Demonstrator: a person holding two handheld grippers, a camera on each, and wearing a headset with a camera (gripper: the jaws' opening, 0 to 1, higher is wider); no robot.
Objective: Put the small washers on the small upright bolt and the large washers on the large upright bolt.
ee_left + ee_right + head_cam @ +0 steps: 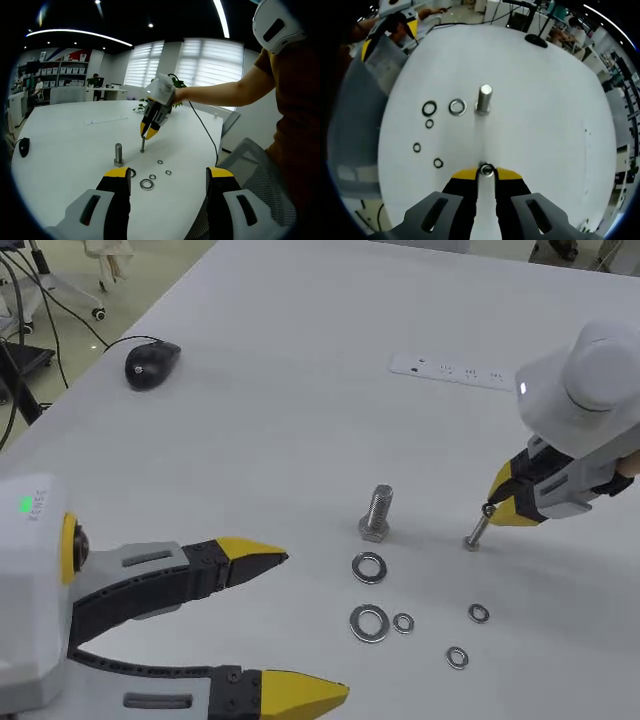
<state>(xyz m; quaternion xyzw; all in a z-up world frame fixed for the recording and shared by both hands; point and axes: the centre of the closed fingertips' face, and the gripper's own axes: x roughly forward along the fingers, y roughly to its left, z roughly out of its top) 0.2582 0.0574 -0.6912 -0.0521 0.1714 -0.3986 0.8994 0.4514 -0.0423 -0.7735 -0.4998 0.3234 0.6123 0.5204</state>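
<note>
Right gripper view: right gripper point(486, 174) clamps small washer point(481, 170) atop small bolt point(477, 530); left gripper point(315, 625) spread wide.

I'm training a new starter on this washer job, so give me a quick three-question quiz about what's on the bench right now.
1. True or false: the left tool is open and holds nothing.
2. How many washers lie loose on the table? A) three B) five C) seven
3. Fill in: the right tool is shut on a small washer at the top of the ____ bolt.

Key
1. True.
2. B: two large, three small.
3. Small: it is at the small bolt, not the large one.
</note>
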